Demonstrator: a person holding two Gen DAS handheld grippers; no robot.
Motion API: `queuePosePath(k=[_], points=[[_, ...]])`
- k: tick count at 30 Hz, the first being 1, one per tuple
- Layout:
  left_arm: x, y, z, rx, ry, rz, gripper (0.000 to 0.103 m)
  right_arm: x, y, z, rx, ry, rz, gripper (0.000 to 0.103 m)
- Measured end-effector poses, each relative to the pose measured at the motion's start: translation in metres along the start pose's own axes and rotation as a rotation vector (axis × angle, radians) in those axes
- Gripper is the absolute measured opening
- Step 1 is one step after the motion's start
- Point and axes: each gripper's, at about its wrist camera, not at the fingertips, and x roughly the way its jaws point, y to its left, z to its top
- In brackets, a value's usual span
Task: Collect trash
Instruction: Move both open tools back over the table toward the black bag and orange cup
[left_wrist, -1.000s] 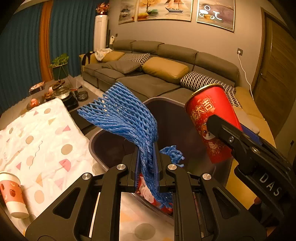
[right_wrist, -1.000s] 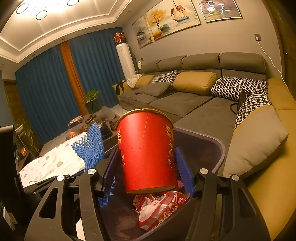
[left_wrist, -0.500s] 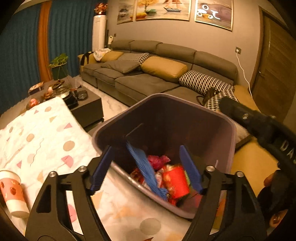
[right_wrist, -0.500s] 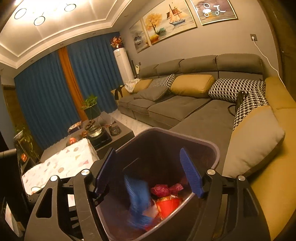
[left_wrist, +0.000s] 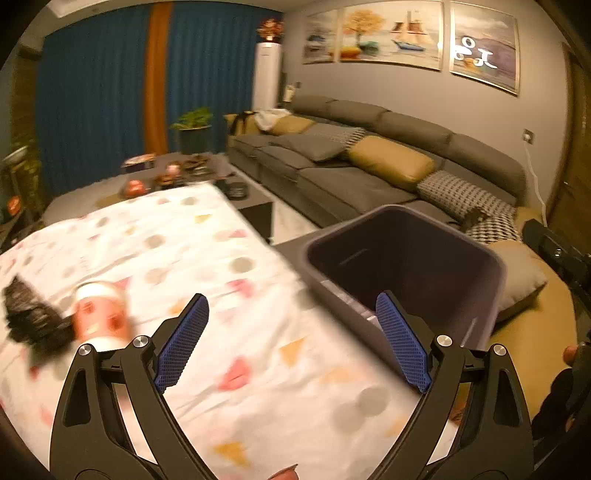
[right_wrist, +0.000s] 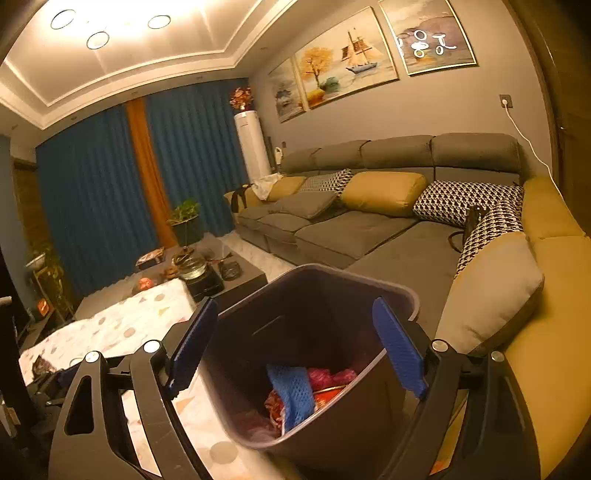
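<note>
Trash: blue foam net (right_wrist: 293, 391) and red wrappers (right_wrist: 328, 378) were seen lying in the bin (right_wrist: 391, 291), below and ahead of the right gripper (right_wrist: 299, 347).
Paper cup (left_wrist: 98, 314): lay blurred on the patterned cloth (left_wrist: 236, 266), ahead-left of the left gripper (left_wrist: 293, 339), beside a dark object (left_wrist: 31, 321).
Left gripper: jaws were opening wide, nothing held.
Right gripper: jaws were opening, nothing gripped.

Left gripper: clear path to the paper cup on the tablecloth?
Probably yes. The left gripper has nothing between its opening jaws, and the cup lies just left of them on the tablecloth. A black crumpled thing touches its far side, clear of the approach.
</note>
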Motion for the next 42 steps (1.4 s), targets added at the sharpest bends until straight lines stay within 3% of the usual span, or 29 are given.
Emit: queuePosePath(k=[16, 31, 42], points=[[-0.09, 0.09, -0.045, -0.119, -0.05, 0.274, 0.092, -0.027, 0.069, -0.036, -0.093, 0.043, 0.109, 0.088], [-0.139, 0.168, -0.073, -0.248, -0.073, 0.399, 0.092, -0.031, 0.148, -0.066, -0.195, 0.09, 0.2, 0.089], [-0.147, 0.219, -0.074, -0.323, -0.112, 0.486, 0.092, 0.003, 0.242, -0.097, -0.346, 0.158, 0.316, 0.089]])
